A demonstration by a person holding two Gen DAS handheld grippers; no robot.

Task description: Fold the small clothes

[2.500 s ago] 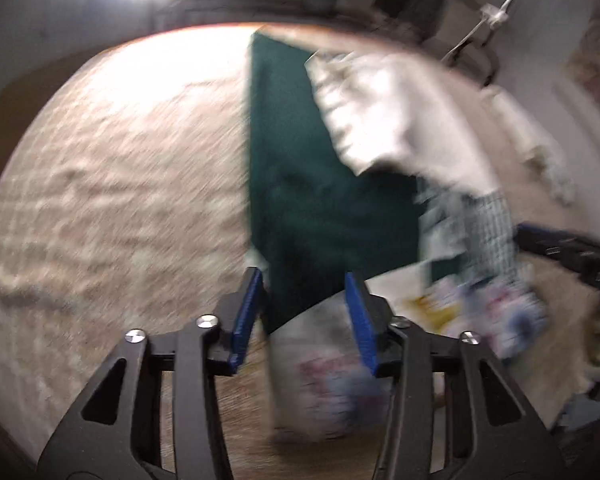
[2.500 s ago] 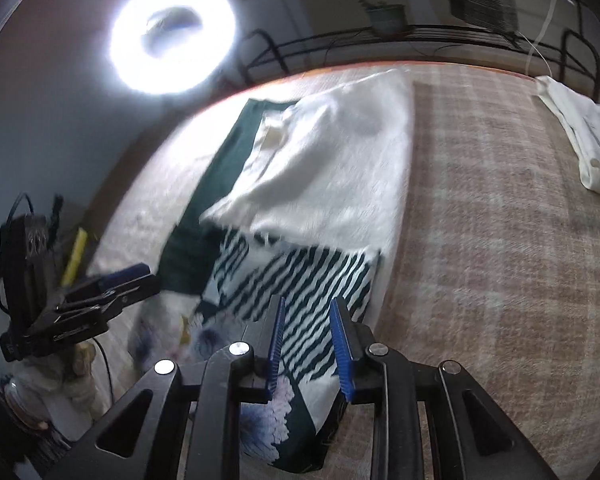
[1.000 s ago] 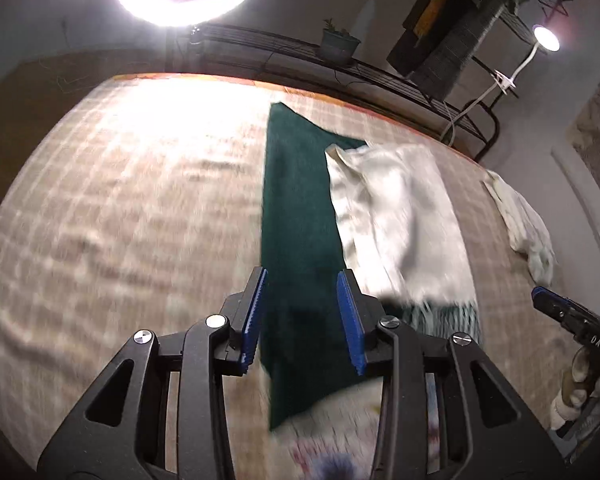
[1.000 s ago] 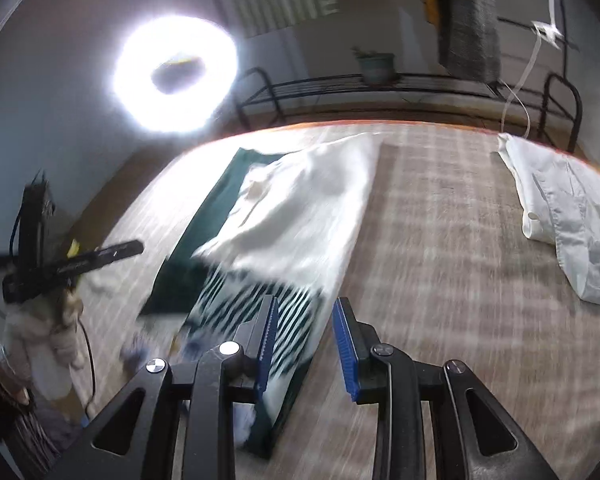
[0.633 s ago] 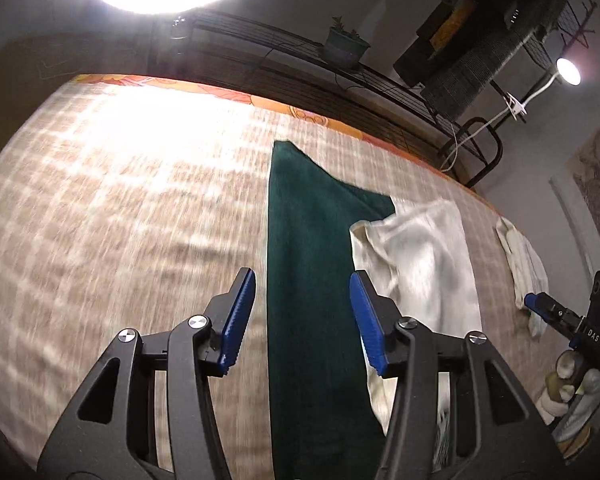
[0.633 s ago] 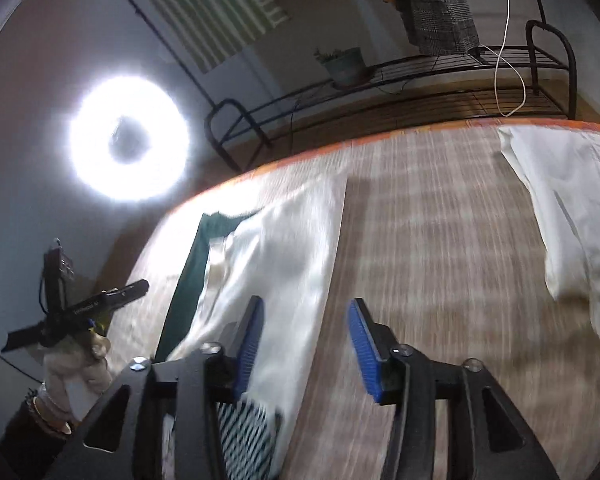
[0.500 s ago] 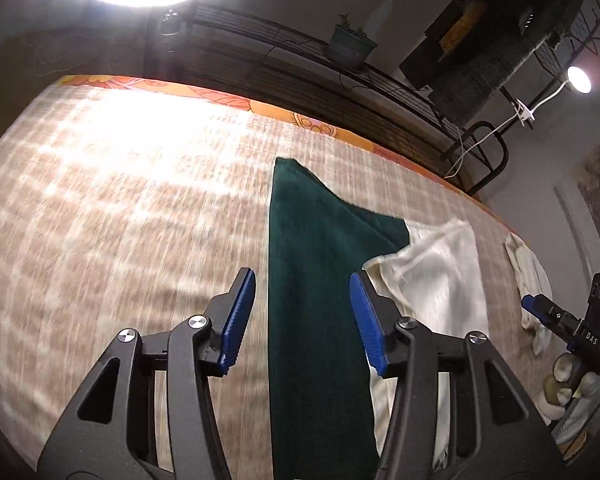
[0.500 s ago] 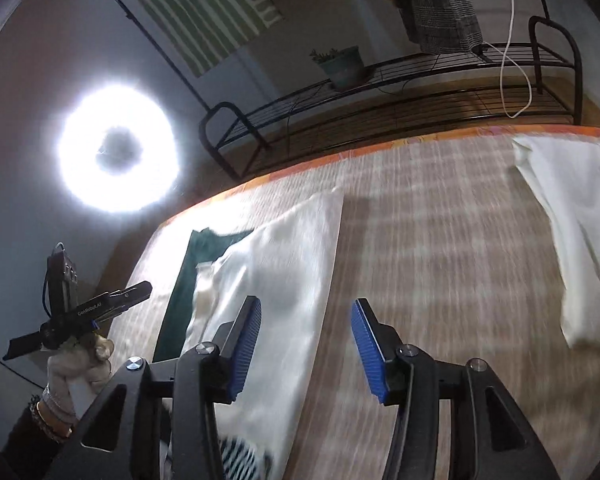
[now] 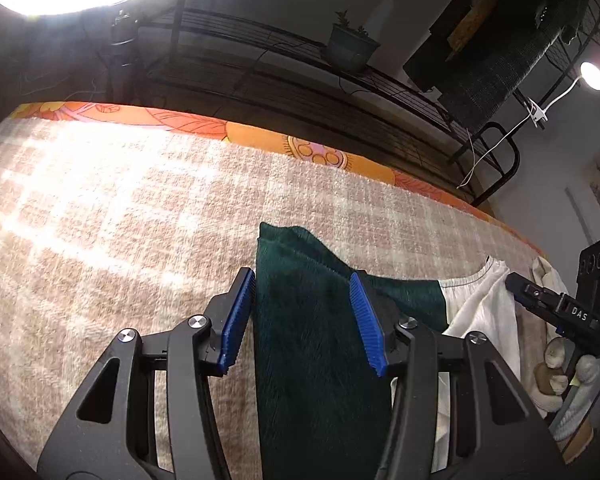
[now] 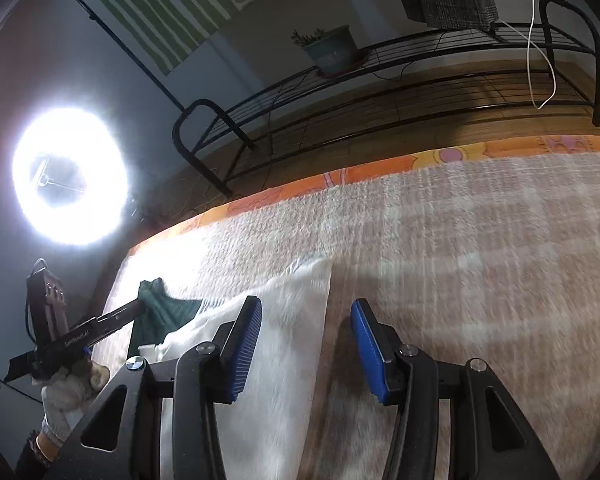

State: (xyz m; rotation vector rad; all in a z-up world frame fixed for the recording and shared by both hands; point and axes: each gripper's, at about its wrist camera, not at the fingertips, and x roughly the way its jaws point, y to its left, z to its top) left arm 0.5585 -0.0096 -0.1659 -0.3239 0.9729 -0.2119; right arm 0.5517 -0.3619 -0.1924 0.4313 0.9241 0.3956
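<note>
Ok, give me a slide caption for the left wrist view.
Left gripper with open fingers poised over the dark green cloth, beside a white garment on the checked blanket.

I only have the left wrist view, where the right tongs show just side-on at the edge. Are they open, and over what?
Observer: Open. The right tongs straddle the right-hand edge of the white garment.
Reviewer: Pinching anything?
Observer: No. One of the pads hangs over the garment, the other over the checked blanket, nothing pressed between.
Reviewer: How do the left tongs look from there?
Observer: A gloved hand holds the left tongs, tip over the dark green cloth.
</note>
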